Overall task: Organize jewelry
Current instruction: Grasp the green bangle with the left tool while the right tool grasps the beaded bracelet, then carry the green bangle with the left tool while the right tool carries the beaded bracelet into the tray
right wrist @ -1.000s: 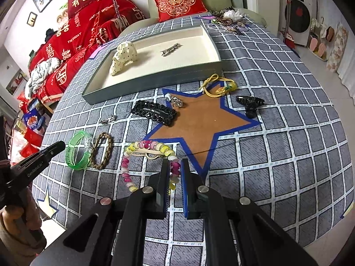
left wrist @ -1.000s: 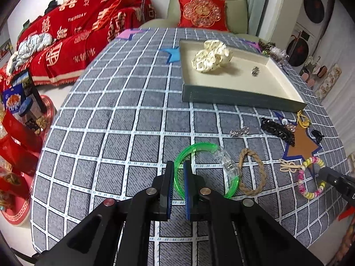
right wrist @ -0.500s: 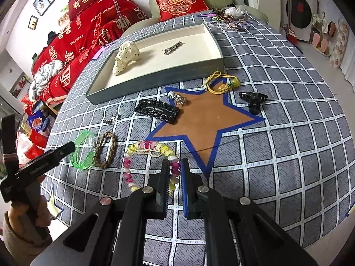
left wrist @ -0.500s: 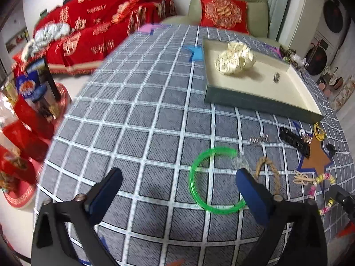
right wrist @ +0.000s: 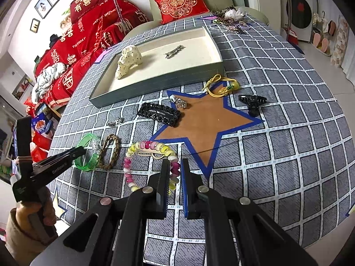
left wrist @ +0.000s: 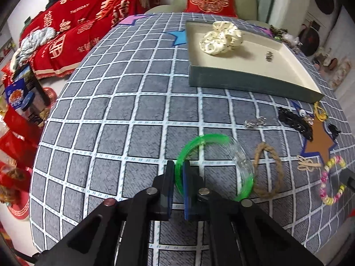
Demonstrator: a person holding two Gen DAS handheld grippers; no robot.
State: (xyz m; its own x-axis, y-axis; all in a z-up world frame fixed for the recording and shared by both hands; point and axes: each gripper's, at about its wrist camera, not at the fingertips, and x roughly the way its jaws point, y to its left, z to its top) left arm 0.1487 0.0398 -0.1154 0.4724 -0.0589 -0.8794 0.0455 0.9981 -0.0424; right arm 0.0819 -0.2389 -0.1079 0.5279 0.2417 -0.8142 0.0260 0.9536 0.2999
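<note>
My left gripper (left wrist: pixel 178 170) is closing its jaws on the near rim of a green and clear plastic bangle (left wrist: pixel 206 138), and the pads press on that rim. From the right wrist view, the left gripper (right wrist: pixel 79 150) meets the bangle (right wrist: pixel 88 137) at the table's left. My right gripper (right wrist: pixel 175 168) is shut on a beaded bracelet (right wrist: pixel 150 144) of pink, yellow and white beads, which lies on the checked cloth. A grey tray (left wrist: pixel 244 82) with a cream floor holds a cream scrunchie (left wrist: pixel 219 37) and a small silver clip (left wrist: pixel 269 55).
A braided rope bracelet (right wrist: pixel 109 137) lies just right of the bangle. Around the brown star patch (right wrist: pixel 204 119) are a black barrette (right wrist: pixel 159 114), a black claw clip (right wrist: pixel 251 102), a yellow cord (right wrist: pixel 221 86) and a small silver piece (right wrist: pixel 115 122). A hand (right wrist: pixel 44 212) grips the left tool.
My left gripper opened wide and drew back from the green bangle half a second ago, then came back down and shut on its rim. The right gripper and the beaded bracelet stayed put.
</note>
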